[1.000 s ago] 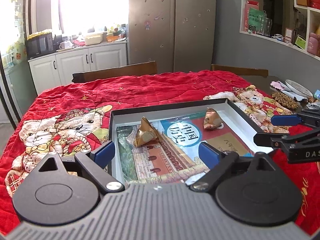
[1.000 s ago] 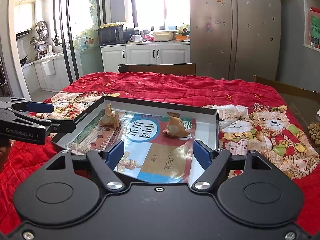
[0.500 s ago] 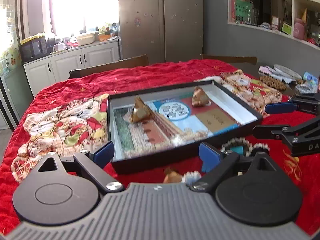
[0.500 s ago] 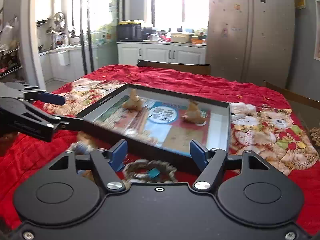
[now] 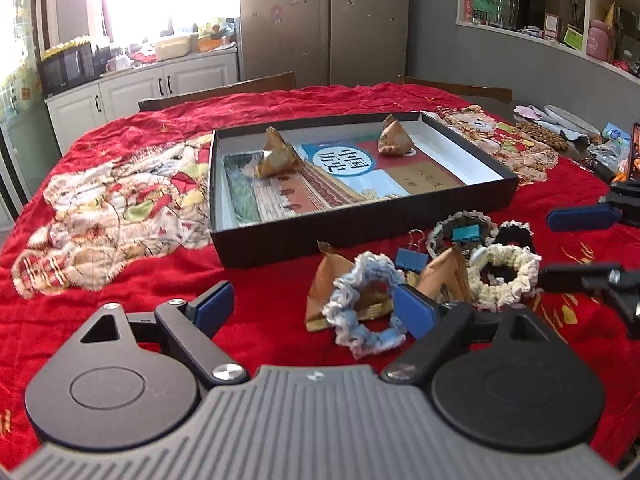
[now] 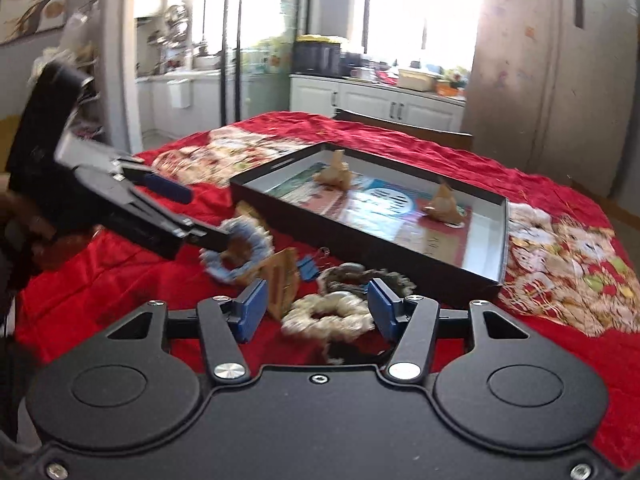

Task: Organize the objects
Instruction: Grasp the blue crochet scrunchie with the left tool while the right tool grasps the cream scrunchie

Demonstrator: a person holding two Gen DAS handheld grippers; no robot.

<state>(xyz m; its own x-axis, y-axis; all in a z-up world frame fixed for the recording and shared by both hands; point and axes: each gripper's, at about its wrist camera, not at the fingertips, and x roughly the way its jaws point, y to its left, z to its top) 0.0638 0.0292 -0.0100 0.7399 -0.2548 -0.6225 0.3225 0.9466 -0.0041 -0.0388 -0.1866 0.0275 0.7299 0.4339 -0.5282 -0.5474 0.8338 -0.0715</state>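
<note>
A black box (image 5: 360, 222) (image 6: 360, 242) on the red cloth holds a printed sheet and two brown pyramid packets (image 5: 276, 154) (image 6: 336, 172). In front of it lies a pile: more brown packets (image 5: 326, 280), a blue-white scrunchie (image 5: 360, 304) (image 6: 240, 252), a cream scrunchie (image 5: 506, 276) (image 6: 324, 314) and blue binder clips (image 5: 410, 258). My left gripper (image 5: 314, 310) (image 6: 196, 214) is open and closing, with the blue-white scrunchie just ahead of its right finger. My right gripper (image 6: 316, 308) (image 5: 576, 246) is closing around the cream scrunchie, its pads not touching it.
A red quilted cloth (image 5: 120, 280) with bear prints covers the table. A plate (image 5: 568, 118) and snack packets sit at its far right end. Wooden chair backs (image 5: 216, 90) stand behind the table, with a fridge and cabinets beyond.
Both grippers have drawn back from over the box and sunk toward the pile in front of it, which has come into view. The right jaws have narrowed, now around the cream scrunchie.
</note>
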